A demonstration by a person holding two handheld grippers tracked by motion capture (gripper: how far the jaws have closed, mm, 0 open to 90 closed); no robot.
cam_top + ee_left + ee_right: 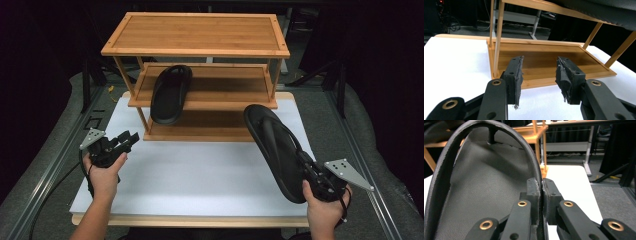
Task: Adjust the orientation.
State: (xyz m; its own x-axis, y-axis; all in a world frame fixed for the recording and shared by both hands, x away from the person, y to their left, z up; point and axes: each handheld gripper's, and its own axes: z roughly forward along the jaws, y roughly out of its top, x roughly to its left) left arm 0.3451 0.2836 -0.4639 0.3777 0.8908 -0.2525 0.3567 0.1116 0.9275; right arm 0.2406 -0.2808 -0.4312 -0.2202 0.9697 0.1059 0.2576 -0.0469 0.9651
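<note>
A black flip-flop (pixel 276 150) hangs tilted over the right side of the white table, toe toward the bamboo shoe rack (pixel 200 50). My right gripper (pixel 311 176) is shut on its strap (pixel 524 150) near the heel; in the right gripper view the jaws pinch the strap edge beside the sole (pixel 481 195). A second black flip-flop (pixel 171 93) lies on the rack's middle shelf, its heel overhanging the front edge. My left gripper (pixel 131 138) is open and holds nothing, just left of the rack's bottom shelf (pixel 544 60), which lies bare beyond its pads (pixel 515 75).
The white board (pixel 200 175) covers the table, with a wooden edge at the front. The rack has three shelves and thin uprights (pixel 499 37). Metal rails (pixel 45 170) run along both sides of the table. Dark floor and stands surround it.
</note>
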